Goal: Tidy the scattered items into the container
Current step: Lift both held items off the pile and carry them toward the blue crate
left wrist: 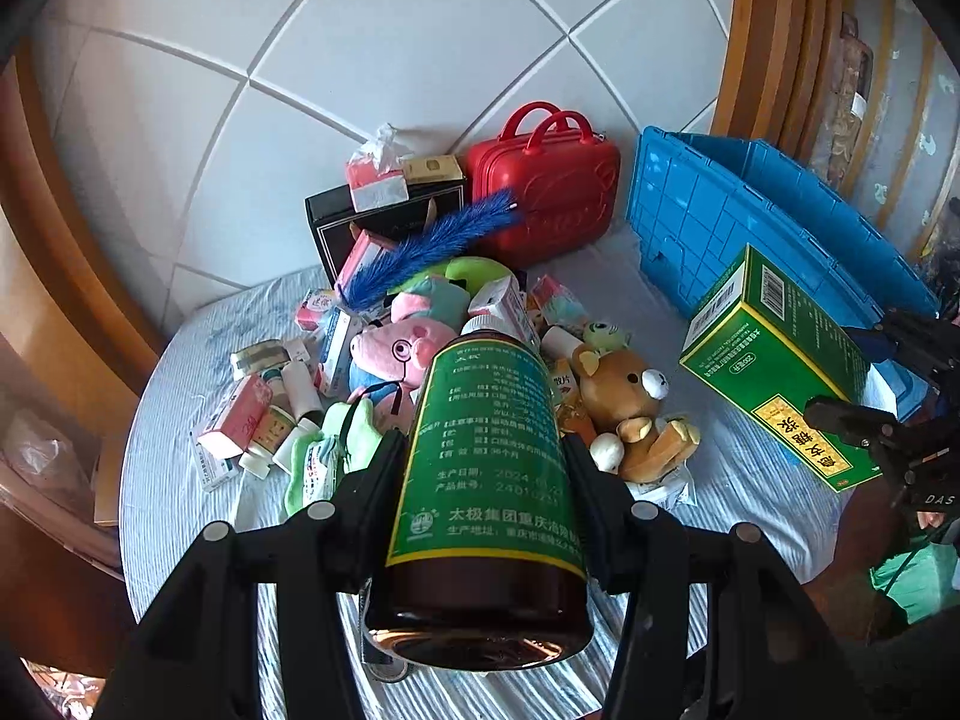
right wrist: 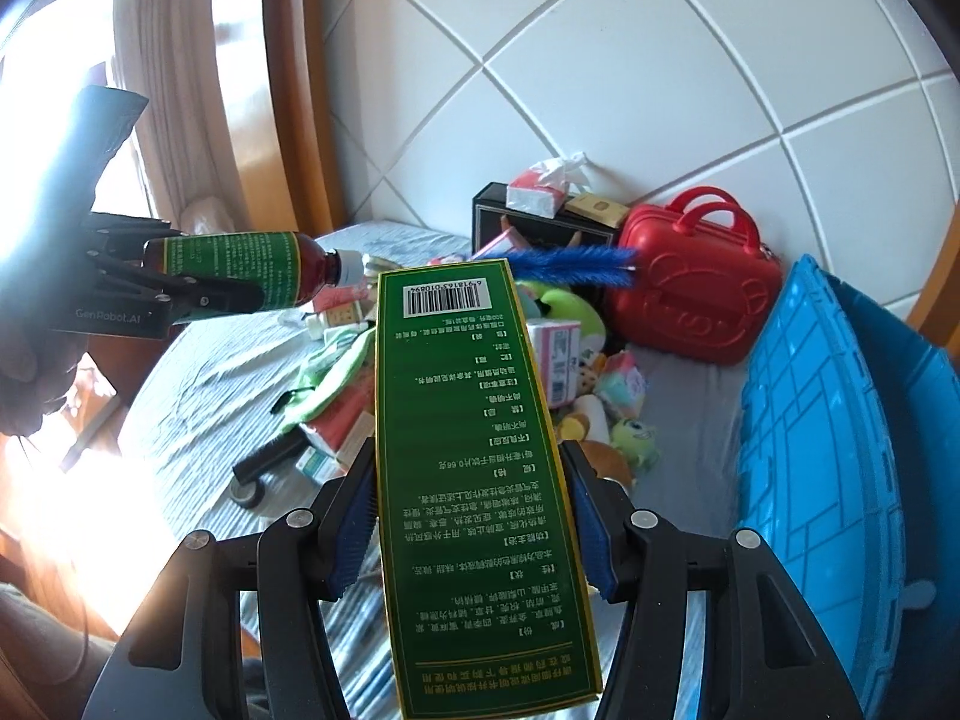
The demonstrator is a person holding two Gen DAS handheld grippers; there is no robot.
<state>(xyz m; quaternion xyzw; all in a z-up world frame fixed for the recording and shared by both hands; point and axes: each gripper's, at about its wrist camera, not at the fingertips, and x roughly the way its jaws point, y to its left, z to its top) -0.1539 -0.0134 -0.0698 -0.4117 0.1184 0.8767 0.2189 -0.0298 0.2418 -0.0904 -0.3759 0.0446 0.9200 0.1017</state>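
Scattered items (left wrist: 420,348) are seen piled on a bed (left wrist: 750,480) covered with a light striped sheet: small medicine boxes, white bottles, a pink plush pig (left wrist: 402,348), a brown plush bear (left wrist: 630,402) and a blue feather-like duster (left wrist: 420,252) lying across the top of the heap. A brown bottle (left wrist: 486,480) with a green label is clamped between the fingers of the left gripper (left wrist: 480,462), cap pointed away from the camera, held up off the bed. A green carton (right wrist: 474,480) with yellow edging and a barcode is clamped lengthwise between the blue-padded fingers of the right gripper (right wrist: 474,516), also lifted clear of the bed. The blue container (left wrist: 750,228), a ribbed plastic crate, is placed on the bed at the right of the pile, near the wall; its inside cannot be seen from either view. A red carry case (left wrist: 546,192) with two handles is stood against the tiled wall between the pile and the container. A black box (left wrist: 360,222) is leaned behind the pile, with a tissue pack (left wrist: 378,174) on top.
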